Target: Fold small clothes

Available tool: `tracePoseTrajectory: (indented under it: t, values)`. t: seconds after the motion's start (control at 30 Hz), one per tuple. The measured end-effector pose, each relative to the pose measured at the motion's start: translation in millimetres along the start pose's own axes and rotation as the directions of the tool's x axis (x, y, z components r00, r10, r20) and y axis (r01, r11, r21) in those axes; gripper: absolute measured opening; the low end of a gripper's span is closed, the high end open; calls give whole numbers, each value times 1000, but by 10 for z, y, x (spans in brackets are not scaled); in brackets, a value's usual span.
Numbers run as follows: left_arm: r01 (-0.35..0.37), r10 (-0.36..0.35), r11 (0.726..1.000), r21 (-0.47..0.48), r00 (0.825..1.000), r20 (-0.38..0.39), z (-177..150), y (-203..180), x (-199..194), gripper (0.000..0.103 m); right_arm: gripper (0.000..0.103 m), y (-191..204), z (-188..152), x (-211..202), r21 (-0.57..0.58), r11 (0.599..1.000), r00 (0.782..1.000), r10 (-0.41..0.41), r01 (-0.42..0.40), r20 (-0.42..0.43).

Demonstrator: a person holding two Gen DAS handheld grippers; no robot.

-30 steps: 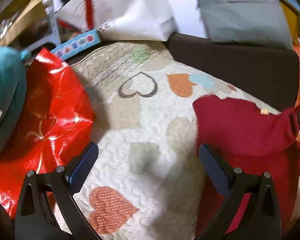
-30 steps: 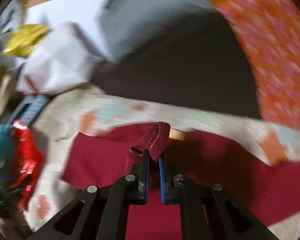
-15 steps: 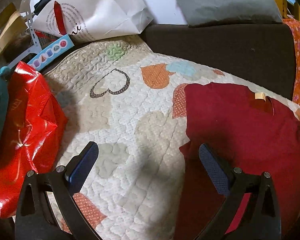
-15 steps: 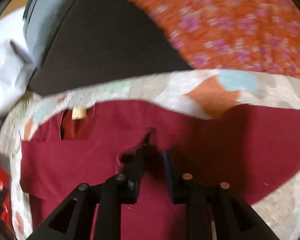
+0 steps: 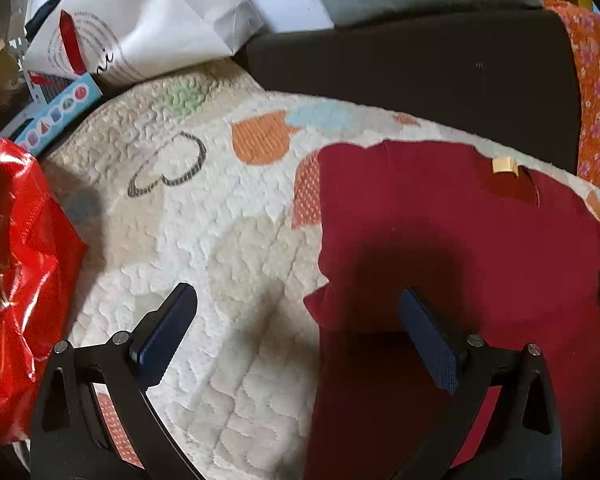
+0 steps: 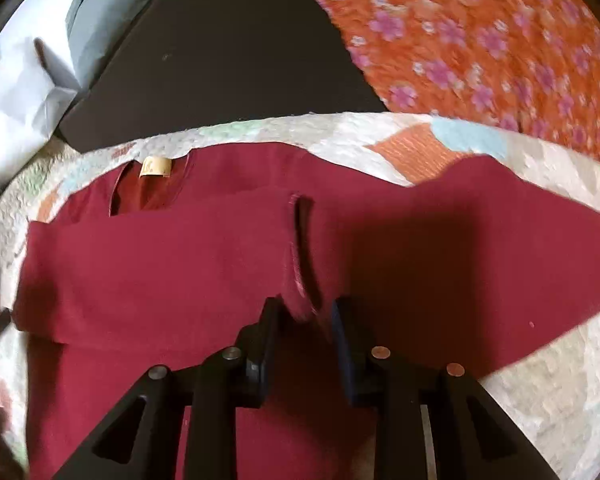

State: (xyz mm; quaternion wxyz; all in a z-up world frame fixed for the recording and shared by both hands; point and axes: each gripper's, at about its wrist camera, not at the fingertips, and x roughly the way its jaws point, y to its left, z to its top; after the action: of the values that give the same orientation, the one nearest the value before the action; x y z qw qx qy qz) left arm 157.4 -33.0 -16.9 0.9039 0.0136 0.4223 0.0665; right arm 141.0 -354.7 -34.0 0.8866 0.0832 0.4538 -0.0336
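Here the red shirt (image 5: 460, 248) nears the quilt's (image 5: 220, 240) far edge.

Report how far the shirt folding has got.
Done: the red shirt lies spread on the heart quilt. In hand: nothing; the right hand-held gripper stands slightly open around a raised ridge of cloth, the left hand-held gripper wide open. Left: every fold.

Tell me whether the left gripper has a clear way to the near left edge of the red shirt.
Probably yes. The left gripper stands open over the quilt, and the red shirt lies flat with its edge between the jaws, nothing on it.
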Motion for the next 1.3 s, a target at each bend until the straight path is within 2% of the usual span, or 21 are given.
tracePoseTrajectory:
  t: [0.17, 0.23, 0.27, 0.37, 0.53, 0.57, 0.67, 0.77, 0.83, 0.9, 1.03, 1.13, 1.23, 1.3]
  values:
    - [-17, 17, 999, 29, 1000, 5, -24, -65, 13, 102, 24, 103, 43, -364, 12, 998, 992, 52, -54, 113]
    - [-21, 21, 999, 38, 1000, 3, -28, -80, 20, 102, 24, 201, 63, -387, -7, 997, 985, 76, -76, 154]
    - [-19, 19, 999, 37, 1000, 1, -30, -80, 25, 102, 24, 237, 86, -317, -15, 997, 987, 77, -76, 140]
    - [-23, 23, 999, 41, 1000, -3, -27, -87, 41, 102, 24, 242, 69, 57, 12, 997, 997, 75, -75, 19]
    - [-7, 7, 1000, 30, 1000, 2, -17, -80, 3, 102, 26, 89, 43, -101, 60, 988, 989, 141, -143, 48]
    - [-1, 1, 1000, 25, 1000, 0, -9, -74, -10, 102, 28, 10, 33, -167, 79, 986, 988, 145, -150, 61]
    - [24, -24, 1000, -1, 999, 23, 22, -30, -93, 102, 34, -408, -58, -361, 170, 979, 990, 93, -110, 105]
    - [44, -43, 999, -19, 998, 35, 42, -10, -139, 102, 36, -1013, -219, -475, 323, 945, 993, 12, -51, 122]
    - [63, -62, 998, -23, 998, 31, 39, -22, -135, 102, 37, -1433, -337, -515, 430, 903, 992, -55, 2, 111]
    - [65, -65, 998, -8, 998, 25, 30, -63, -118, 102, 37, -1805, -439, -534, 523, 852, 991, -88, 22, 102]
    - [66, -66, 998, 10, 998, 17, 12, -116, -76, 102, 38, -2201, -515, -546, 603, 797, 986, -128, 40, 104]
    - [73, -73, 997, 5, 997, 7, -1, -116, -47, 102, 38, -2189, -496, -550, 610, 792, 991, -72, -10, 110]
    - [73, -73, 997, 9, 997, 7, -9, -122, -28, 102, 38, -1804, -356, -521, 540, 834, 990, 54, -116, 128]
    - [73, -73, 997, 17, 997, 6, -16, -138, -14, 102, 38, -1463, -217, -480, 462, 865, 979, 149, -196, 136]
